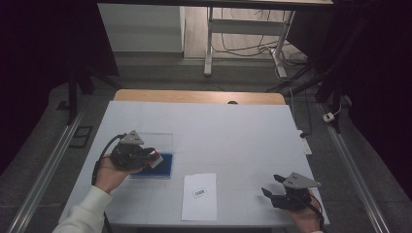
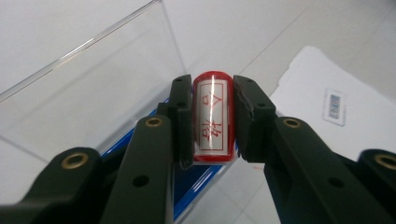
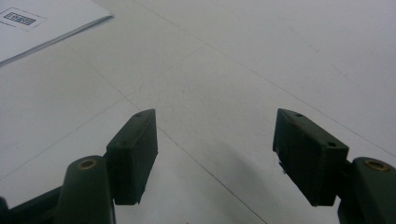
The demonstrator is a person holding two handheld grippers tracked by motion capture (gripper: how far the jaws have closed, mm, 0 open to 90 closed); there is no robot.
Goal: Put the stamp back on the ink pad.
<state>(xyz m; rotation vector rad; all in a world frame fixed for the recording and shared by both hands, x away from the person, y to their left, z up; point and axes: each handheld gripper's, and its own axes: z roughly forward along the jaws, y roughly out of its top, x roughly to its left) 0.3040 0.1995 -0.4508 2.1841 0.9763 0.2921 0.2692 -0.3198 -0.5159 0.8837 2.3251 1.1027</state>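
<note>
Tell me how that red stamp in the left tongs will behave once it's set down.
The stamp is a glossy cylinder, so it would probably roll if laid on its side. Its smooth shell looks slippery; the left tongs pinch only its flanks, so it might slide.

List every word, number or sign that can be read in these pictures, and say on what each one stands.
"合格", in red characters: on the red-rimmed cylindrical stamp held in the left gripper.
Small printed label on the white paper sheet: a barcode-like mark, too small and blurred to read.
</note>
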